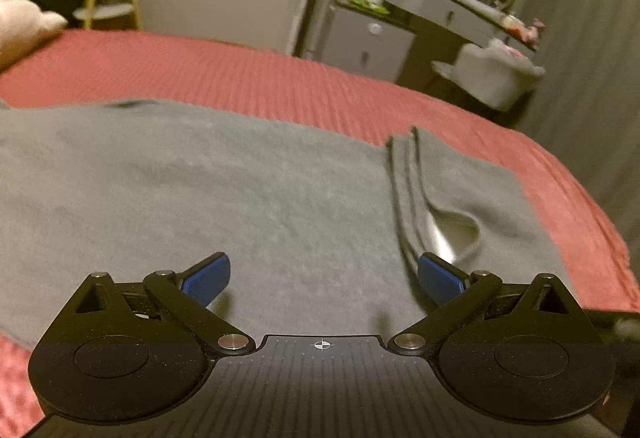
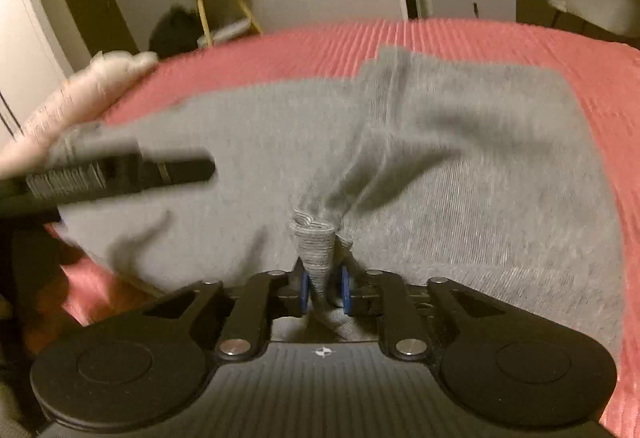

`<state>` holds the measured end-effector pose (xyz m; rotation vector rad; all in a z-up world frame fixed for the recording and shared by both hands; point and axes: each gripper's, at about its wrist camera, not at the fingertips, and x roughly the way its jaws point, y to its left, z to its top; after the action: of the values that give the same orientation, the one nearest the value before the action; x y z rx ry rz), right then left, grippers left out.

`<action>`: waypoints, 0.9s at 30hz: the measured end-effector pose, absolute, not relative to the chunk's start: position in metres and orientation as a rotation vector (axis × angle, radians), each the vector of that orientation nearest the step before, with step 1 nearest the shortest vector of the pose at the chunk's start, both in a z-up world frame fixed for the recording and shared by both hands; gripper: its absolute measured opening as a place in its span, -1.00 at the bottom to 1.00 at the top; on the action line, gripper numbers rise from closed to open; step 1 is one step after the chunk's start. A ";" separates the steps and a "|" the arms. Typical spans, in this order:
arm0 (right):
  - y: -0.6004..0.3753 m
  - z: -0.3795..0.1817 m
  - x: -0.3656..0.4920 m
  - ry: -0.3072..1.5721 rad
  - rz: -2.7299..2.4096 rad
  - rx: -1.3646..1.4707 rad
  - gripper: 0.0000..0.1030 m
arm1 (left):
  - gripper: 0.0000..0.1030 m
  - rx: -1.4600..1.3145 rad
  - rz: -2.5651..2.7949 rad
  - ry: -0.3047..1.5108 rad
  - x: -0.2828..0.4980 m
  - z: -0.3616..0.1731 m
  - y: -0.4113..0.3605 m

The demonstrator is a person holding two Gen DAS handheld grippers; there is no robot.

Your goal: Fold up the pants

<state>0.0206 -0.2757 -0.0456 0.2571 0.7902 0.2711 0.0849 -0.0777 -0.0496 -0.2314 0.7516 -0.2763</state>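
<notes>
pinching grey pants hem, right hand-held gripper; left hand-held gripper hovers spread.

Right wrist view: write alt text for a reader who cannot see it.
The right gripper is shut on a bunched fold of the grey pants, which lie spread on a red bedspread. The left gripper shows blurred at the left, over the pants.

Grey knit pants lie spread across the red bedspread, one ribbed cuff bunched and lifted near its front edge.
</notes>
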 end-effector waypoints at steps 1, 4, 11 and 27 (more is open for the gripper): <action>-0.287 -0.040 0.016 0.769 0.251 0.314 -0.11 | 1.00 -0.246 -0.294 0.760 0.087 -0.052 -0.078; -0.319 -0.034 -0.001 0.719 0.098 0.392 0.49 | 1.00 -0.345 -0.346 0.817 0.101 -0.062 -0.076; -0.404 -0.062 -0.039 0.602 -0.071 0.932 0.65 | 0.99 -0.455 -0.469 0.889 0.120 -0.064 -0.086; -0.384 -0.063 -0.022 0.684 -0.093 0.781 0.67 | -0.68 -0.552 -0.570 1.070 0.151 -0.101 -0.126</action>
<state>-0.0221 -0.3835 -0.0632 0.7814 0.6838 -0.0934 0.1509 -0.1258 -0.1009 -0.5519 1.0705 -0.5699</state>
